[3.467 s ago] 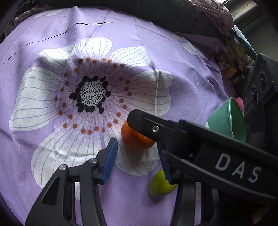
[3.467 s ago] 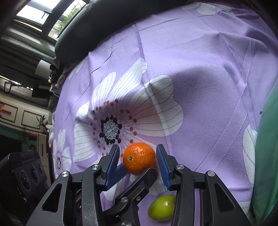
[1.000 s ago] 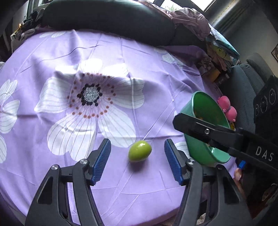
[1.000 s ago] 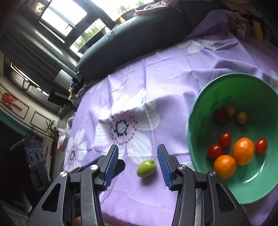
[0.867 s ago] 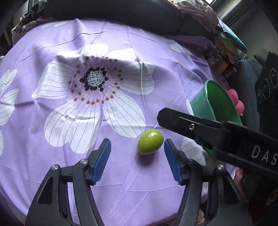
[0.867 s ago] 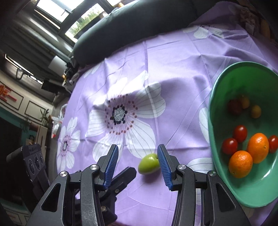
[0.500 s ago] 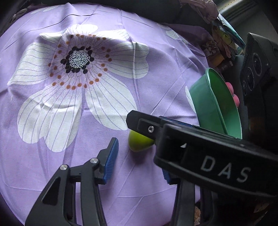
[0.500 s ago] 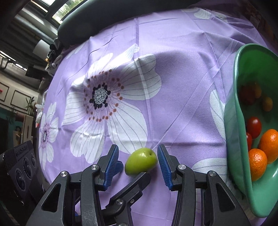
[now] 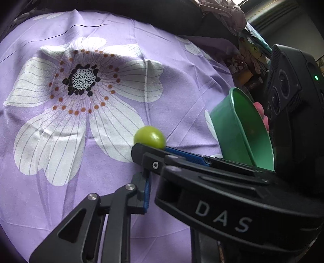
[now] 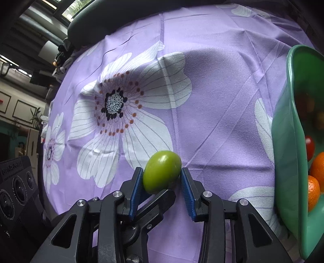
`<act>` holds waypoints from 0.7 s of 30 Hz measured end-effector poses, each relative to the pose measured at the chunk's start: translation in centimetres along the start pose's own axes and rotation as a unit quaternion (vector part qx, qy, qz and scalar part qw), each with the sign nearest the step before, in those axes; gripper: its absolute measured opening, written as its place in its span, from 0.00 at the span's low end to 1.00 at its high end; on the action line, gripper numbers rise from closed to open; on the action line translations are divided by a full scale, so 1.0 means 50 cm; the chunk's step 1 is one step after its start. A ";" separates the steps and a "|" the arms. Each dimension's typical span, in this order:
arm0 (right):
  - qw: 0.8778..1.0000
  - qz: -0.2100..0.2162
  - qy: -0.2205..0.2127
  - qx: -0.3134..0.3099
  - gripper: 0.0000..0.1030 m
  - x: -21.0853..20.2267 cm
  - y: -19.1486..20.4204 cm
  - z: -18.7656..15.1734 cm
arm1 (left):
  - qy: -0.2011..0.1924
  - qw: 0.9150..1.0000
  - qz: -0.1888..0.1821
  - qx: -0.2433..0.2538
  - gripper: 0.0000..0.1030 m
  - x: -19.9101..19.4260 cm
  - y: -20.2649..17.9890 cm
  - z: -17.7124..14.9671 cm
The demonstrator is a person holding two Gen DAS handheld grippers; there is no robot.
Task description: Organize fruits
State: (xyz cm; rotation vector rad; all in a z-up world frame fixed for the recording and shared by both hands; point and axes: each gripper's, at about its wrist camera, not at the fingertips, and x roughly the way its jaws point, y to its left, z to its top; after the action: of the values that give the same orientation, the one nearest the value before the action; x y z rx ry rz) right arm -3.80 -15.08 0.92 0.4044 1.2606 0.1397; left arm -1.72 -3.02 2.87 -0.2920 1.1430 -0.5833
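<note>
A green oval fruit (image 10: 162, 168) lies on the purple flowered cloth (image 10: 212, 81), between the blue pads (image 10: 136, 188) of my right gripper (image 10: 161, 174). The jaws are closing and both pads touch its sides. In the left wrist view the fruit (image 9: 149, 136) peeks out above the right gripper (image 9: 150, 146), which crosses the picture. My left gripper (image 9: 147, 182) is shut and empty, just short of the fruit; one finger is hidden. Its tip (image 10: 160, 200) shows beneath the fruit. A green bowl (image 10: 283, 141) at the right holds two oranges (image 10: 318, 168) and tomatoes (image 10: 309, 144).
The bowl (image 9: 232, 125) stands close to the right of the fruit, a pink object (image 9: 261, 113) behind it. A dark cushion (image 10: 121, 18) runs along the table's far edge. Clutter is piled at the far right (image 9: 249, 60). The cloth drops away at the near edge.
Both grippers sank toward the green fruit. The right jaws narrowed until the pads met it. The left jaws closed. The orange held 3.5 s ago is gone from the cloth.
</note>
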 end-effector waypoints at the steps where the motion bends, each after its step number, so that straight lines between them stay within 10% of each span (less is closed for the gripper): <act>1: 1.000 0.004 -0.008 -0.003 0.35 -0.008 0.005 0.001 | -0.010 1.000 0.002 0.009 0.09 -0.007 -0.008 0.001; 11: 0.998 -0.004 -0.066 0.015 0.35 -0.049 -0.008 0.015 | -0.036 0.999 0.026 -0.026 0.18 -0.074 0.052 0.014; 14: 0.996 0.022 -0.087 0.025 0.35 -0.063 -0.011 0.028 | -0.074 0.992 0.086 -0.047 0.30 -0.111 0.084 0.019; 21: 0.993 0.013 -0.116 0.035 0.53 -0.029 0.029 0.082 | -0.086 0.986 0.118 -0.079 0.36 -0.115 0.119 0.021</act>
State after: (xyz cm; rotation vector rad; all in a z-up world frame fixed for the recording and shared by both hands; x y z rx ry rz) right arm -0.20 -15.09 3.77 0.4828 1.0327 0.0687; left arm -0.72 5.05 4.72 -0.3310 1.0391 -0.2547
